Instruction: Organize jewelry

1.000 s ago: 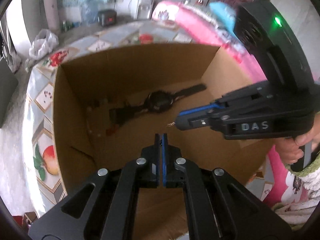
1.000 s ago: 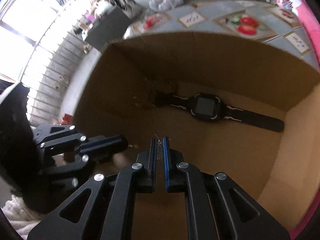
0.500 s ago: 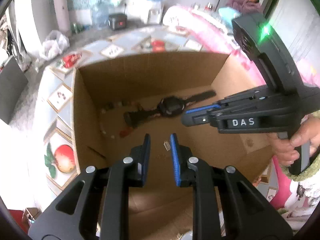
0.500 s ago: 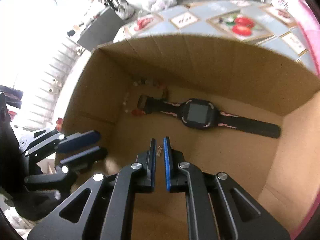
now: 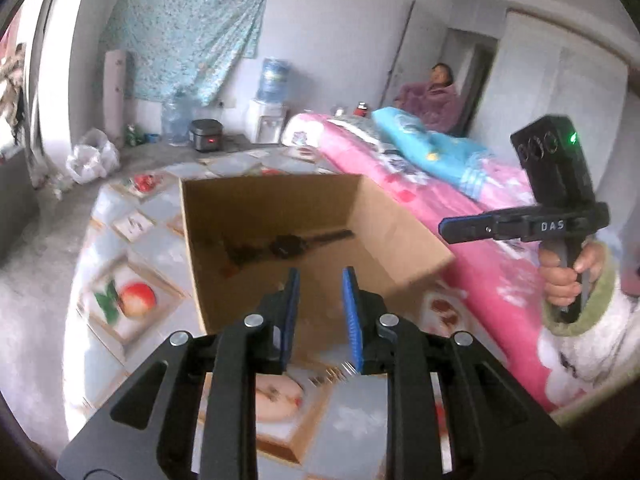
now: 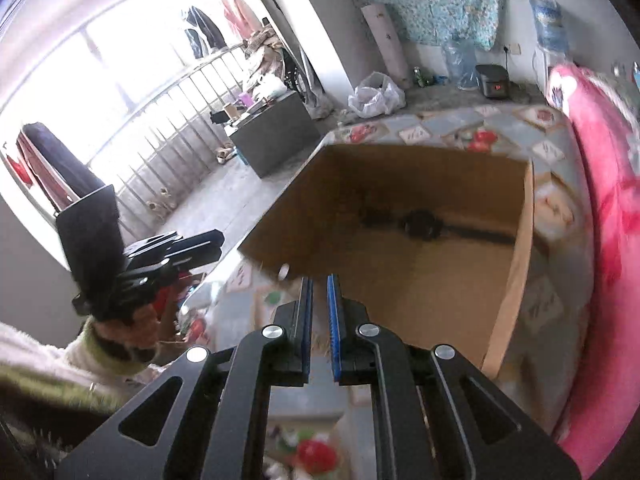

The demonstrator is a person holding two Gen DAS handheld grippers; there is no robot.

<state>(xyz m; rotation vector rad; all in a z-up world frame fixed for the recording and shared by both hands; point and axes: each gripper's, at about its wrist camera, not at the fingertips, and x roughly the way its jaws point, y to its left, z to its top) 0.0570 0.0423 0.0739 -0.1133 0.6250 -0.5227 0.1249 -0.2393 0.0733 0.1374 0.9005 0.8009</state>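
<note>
Left tongs (image 5: pixel 320 276): blue pads apart, nothing between them, held above the near wall of the cardboard box (image 5: pixel 394 220). Right tongs (image 6: pixel 319 280): pads parted by a narrow gap, nothing gripped, above the box's near edge; seen side-on from the left camera (image 5: pixel 444 226), they sit to the right of the box. Box stands open on the patterned counter (image 5: pixel 132 296). Inside, on the floor of the box: 1 black watch (image 6: pixel 422 226) lying flat, strap stretched out. Small items beside the strap's end are too blurred to identify. Pink bed (image 5: pixel 460 220) beyond.
</note>
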